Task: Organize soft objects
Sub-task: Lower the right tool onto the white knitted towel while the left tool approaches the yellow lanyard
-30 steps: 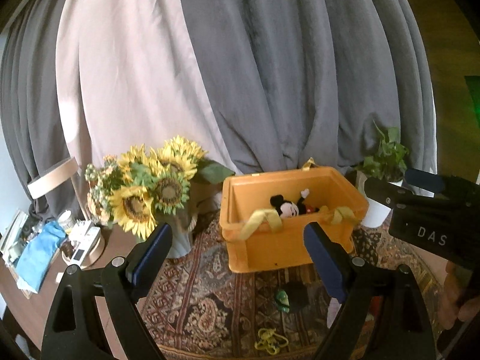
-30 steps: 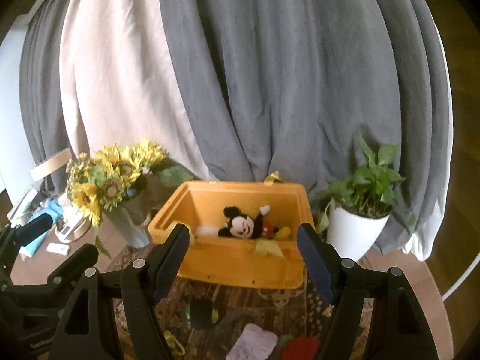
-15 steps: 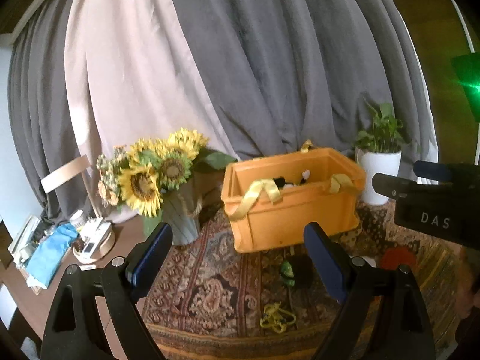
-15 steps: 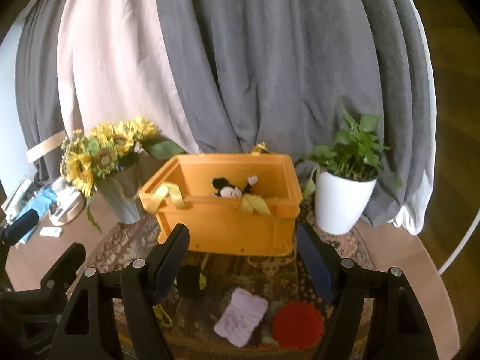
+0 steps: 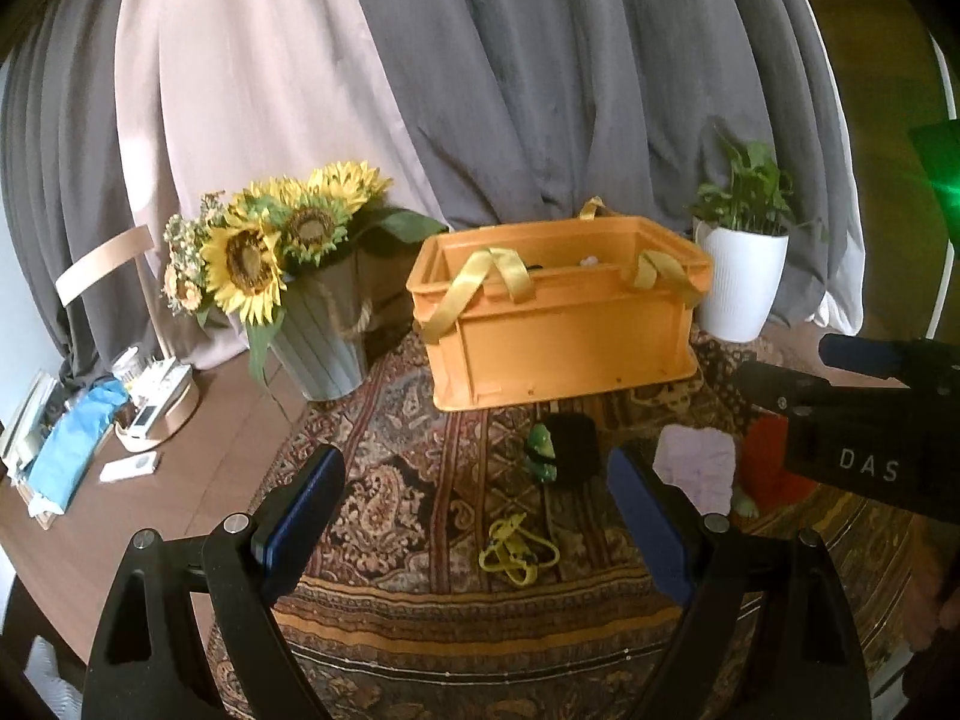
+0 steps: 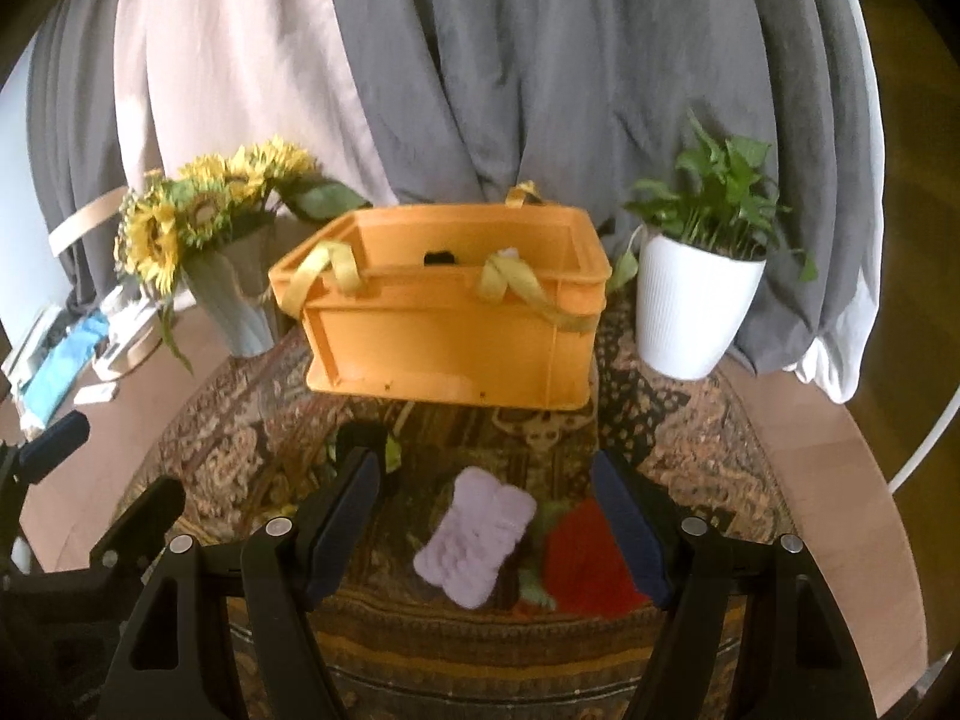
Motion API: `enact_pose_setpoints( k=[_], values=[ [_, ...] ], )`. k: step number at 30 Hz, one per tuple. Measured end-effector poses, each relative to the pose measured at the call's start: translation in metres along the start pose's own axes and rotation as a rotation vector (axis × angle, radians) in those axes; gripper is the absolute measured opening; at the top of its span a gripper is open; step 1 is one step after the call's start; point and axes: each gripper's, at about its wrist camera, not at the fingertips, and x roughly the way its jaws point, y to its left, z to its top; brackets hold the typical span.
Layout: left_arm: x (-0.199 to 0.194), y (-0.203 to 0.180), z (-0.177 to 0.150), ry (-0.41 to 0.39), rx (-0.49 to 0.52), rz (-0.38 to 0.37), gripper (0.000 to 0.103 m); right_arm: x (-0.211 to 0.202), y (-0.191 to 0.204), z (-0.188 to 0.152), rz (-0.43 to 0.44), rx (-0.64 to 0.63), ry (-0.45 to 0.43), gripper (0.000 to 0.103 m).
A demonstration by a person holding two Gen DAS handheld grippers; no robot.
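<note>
An orange crate [image 5: 564,348] [image 6: 444,342] with yellow straps stands on a patterned rug; the black top of a plush toy [image 6: 441,256] peeks over its rim. In front of it lie a black and green soft toy [image 5: 564,450], a yellow string loop [image 5: 516,552], a lilac fluffy pad [image 5: 696,474] [image 6: 477,537] and a red soft object [image 6: 585,564] [image 5: 774,468]. My left gripper [image 5: 468,531] is open and empty above the rug. My right gripper [image 6: 489,531] is open and empty above the lilac pad and red object.
A sunflower vase [image 5: 318,330] [image 6: 234,300] stands left of the crate, a white potted plant [image 5: 741,276] [image 6: 690,300] to its right. Small items and a blue cloth [image 5: 72,450] sit on the wooden table at far left. Grey and beige curtains hang behind.
Both grippers have pulled back and lower from the crate. The crate's inside has dropped out of view and the lilac pad, red object and string have come into view.
</note>
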Motion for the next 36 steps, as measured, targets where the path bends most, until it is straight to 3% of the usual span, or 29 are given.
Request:
enact_pose_setpoints(
  k=[19, 36],
  values=[
    [0.043, -0.014, -0.04, 0.125, 0.018, -0.023, 0.09, 0.036, 0.007, -0.033, 0.013, -0.097, 0.06, 0.072],
    [0.073, -0.021, -0.066, 0.188, 0.044, -0.053, 0.089, 0.071, 0.004, -0.068, 0.098, -0.016, 0.187, 0.061]
  ],
)
